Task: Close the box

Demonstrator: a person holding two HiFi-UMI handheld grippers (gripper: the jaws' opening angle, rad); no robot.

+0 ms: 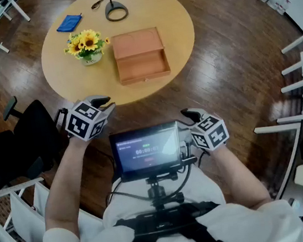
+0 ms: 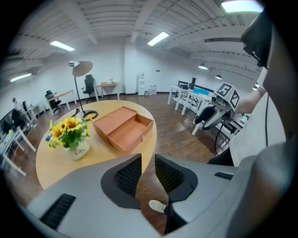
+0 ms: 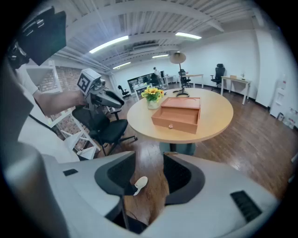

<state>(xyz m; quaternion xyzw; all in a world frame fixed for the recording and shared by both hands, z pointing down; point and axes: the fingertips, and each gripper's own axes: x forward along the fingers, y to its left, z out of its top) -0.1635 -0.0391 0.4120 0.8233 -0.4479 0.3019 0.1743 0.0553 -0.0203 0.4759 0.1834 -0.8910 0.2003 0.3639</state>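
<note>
Round office table (image 1: 182,24) with open box (image 1: 140,56)

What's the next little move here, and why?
Probably reach the right gripper toward the box: both it and the left gripper are open, empty, short of the table, and the box's drawer stands pulled out.

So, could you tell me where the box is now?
In the head view, the box sits on the round table, right of the sunflower vase, in front of the lamp base.
</note>
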